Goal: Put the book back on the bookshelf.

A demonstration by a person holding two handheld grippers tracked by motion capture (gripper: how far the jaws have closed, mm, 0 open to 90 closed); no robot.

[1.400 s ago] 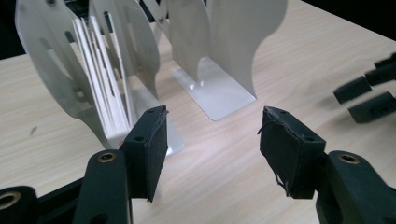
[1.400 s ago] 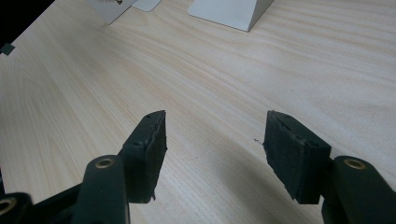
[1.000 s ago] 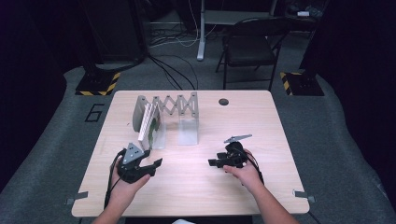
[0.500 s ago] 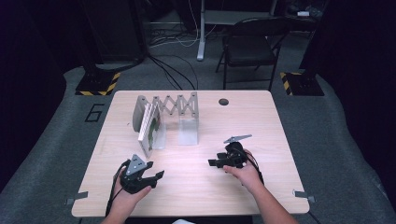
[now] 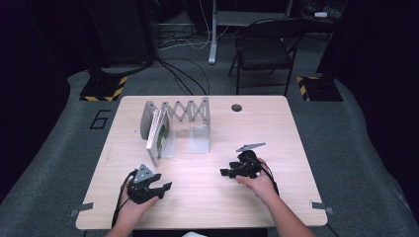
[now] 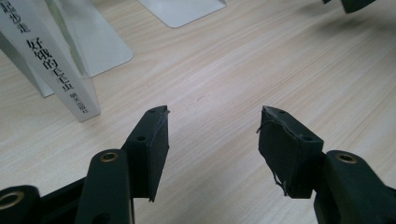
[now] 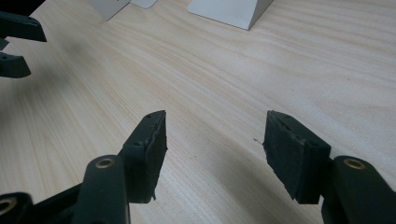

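Two black grippers, left (image 5: 165,186) and right (image 5: 225,172), both gape empty over pale woodgrain table (image 5: 276,133); one thin white book (image 5: 157,136) leans in one grey accordion rack (image 5: 188,111).

1. Table (image 5: 276,133): pale wood with fine straight grain; one small dark round spot (image 5: 236,107) near the far edge.
2. Left gripper (image 5: 165,186) and right gripper (image 5: 225,172): black throughout, matte black pads; brass-coloured rings at the jaw pivots in both gripper views; each carries a grey plate on top.
3. Expanding rack (image 5: 188,111): light grey, zigzag lattice back, with clear dividers.
4. Book (image 5: 157,136): white spine with black characters, cover showing green.
5. Floor (image 5: 59,148): grey carpet marked with a dark "6".
6. Floor plates (image 5: 104,88): black with yellow-and-black hazard stripes.
7. Chair (image 5: 264,47): black.
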